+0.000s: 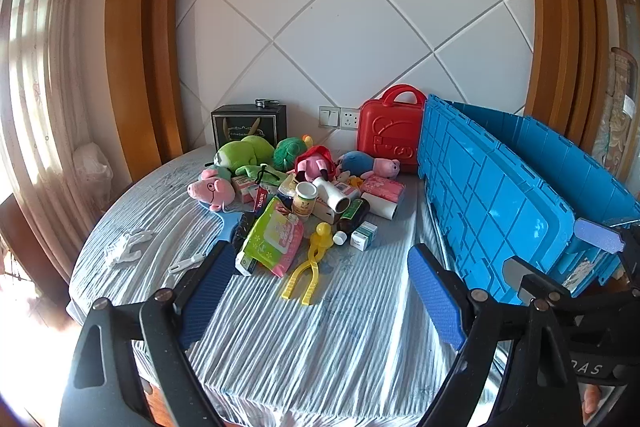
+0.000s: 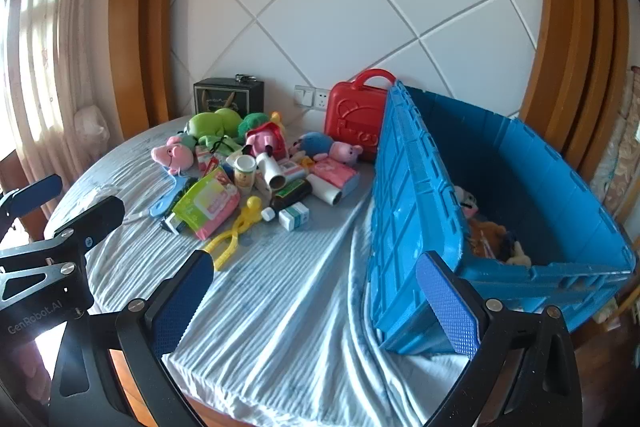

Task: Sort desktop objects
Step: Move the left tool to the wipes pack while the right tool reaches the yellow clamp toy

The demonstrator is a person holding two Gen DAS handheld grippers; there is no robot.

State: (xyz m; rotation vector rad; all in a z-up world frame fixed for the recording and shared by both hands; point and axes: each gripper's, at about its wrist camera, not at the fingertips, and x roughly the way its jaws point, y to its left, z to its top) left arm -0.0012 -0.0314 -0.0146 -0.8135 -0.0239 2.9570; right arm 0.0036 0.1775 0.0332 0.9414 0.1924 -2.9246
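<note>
Left wrist view: left gripper (image 1: 320,291) spread wide, nothing between the pads, above the striped tablecloth (image 1: 304,339); the pile of toys and packets lies ahead, yellow tongs (image 1: 309,263) nearest, blue crate (image 1: 504,195) to its right, red case (image 1: 390,129) behind. Right wrist view: right gripper (image 2: 316,303) fully spread and empty, near the crate's front corner; plush toys (image 2: 492,239) lie inside the crate, the pile to its left.

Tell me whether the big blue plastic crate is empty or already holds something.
Not empty. The right wrist view looks into the big blue plastic crate, and a few soft toys lie at its bottom; most of its floor is bare.
</note>
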